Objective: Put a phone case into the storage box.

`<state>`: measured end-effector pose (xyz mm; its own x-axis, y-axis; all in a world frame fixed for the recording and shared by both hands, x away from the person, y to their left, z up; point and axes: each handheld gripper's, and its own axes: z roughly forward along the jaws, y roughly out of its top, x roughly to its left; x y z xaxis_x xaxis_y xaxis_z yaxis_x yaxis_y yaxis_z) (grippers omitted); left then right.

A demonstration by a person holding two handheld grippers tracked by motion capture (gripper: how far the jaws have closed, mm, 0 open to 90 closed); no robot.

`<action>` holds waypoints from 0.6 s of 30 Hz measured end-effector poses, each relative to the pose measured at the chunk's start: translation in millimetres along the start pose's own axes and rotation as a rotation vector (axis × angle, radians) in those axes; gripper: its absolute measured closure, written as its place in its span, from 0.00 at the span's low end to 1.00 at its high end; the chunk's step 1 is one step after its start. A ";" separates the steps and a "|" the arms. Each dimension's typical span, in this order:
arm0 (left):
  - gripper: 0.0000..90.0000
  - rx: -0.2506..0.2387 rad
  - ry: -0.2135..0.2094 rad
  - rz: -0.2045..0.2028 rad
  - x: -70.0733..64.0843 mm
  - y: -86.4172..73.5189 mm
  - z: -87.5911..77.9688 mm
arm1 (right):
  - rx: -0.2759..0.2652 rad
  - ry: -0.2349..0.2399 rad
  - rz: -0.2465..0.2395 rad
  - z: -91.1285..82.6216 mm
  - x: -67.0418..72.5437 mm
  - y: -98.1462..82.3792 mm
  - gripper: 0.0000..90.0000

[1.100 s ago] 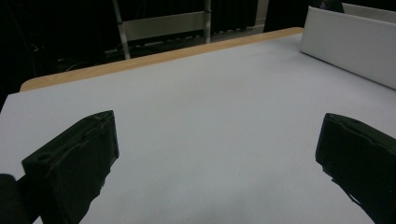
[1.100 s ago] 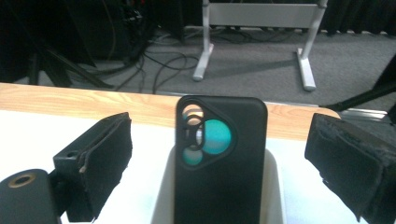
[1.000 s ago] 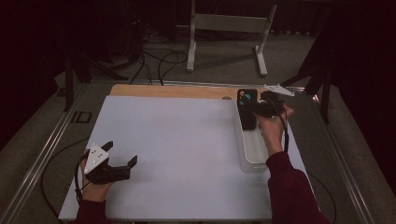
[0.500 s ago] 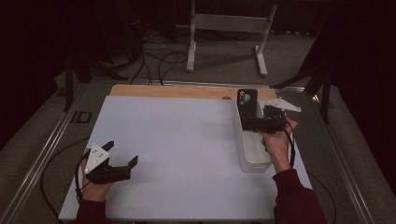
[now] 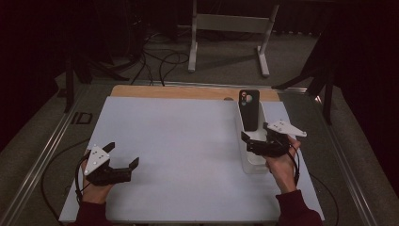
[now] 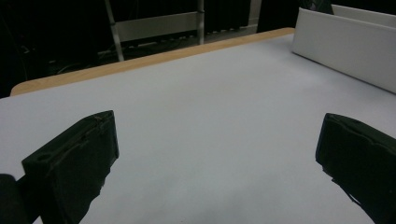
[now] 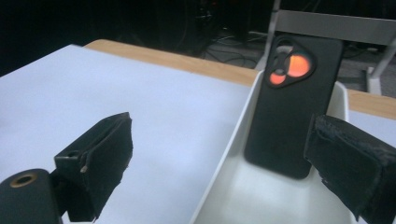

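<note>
Black phone stands on end in the far part of the white tray, back facing the person, camera bump at top, leaning on the tray's far wall. That lean is likely why it stays upright: the narrow tray props it.

Tray holds 1 item, the phone; the near part of its floor looks bare in the right gripper view.

Right gripper sits over the tray's near half, just short of the phone, jaws spread wide with nothing between them. In its own view the phone lies ahead between the 2 jaws, not touched. Spread looks wide enough to take the phone across its width; judged as lined up with the phone, either for a grab or just after letting go, can't tell which.

Left gripper is well apart from the tray, resting on the white table top, jaws spread, empty; the tray's wall shows far off in its view. Looks parked, out of the way.
</note>
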<state>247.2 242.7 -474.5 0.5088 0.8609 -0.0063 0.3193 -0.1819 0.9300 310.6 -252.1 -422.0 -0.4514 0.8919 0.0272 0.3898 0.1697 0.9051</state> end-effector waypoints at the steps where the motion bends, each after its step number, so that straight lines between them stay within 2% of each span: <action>1: 0.00 0.000 -0.002 0.001 -0.2 0.1 -0.2 | -0.004 0.001 -0.004 -2.5 1.3 -2.9 0.08; 5: 0.00 -0.001 0.000 0.009 -1.1 0.7 -0.8 | -0.023 0.021 -0.016 -12.4 3.6 -14.7 0.08; 8: 0.00 -0.003 0.002 0.019 -2.0 0.8 -1.6 | -0.048 0.019 -0.035 -18.8 4.7 -24.8 0.09; 9: 0.00 -0.003 0.002 0.022 -2.4 0.8 -2.0 | -0.050 0.030 -0.024 -20.2 5.0 -27.8 0.09; 18: 0.00 -0.011 -0.007 0.037 -4.3 -0.8 -5.3 | -0.088 0.073 -0.039 -29.5 9.1 -50.1 0.09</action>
<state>240.5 241.7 -473.3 0.5262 0.8499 0.0259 0.2912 -0.2088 0.9336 263.3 -264.9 -454.5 -0.5233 0.8519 0.0189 0.3004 0.1636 0.9397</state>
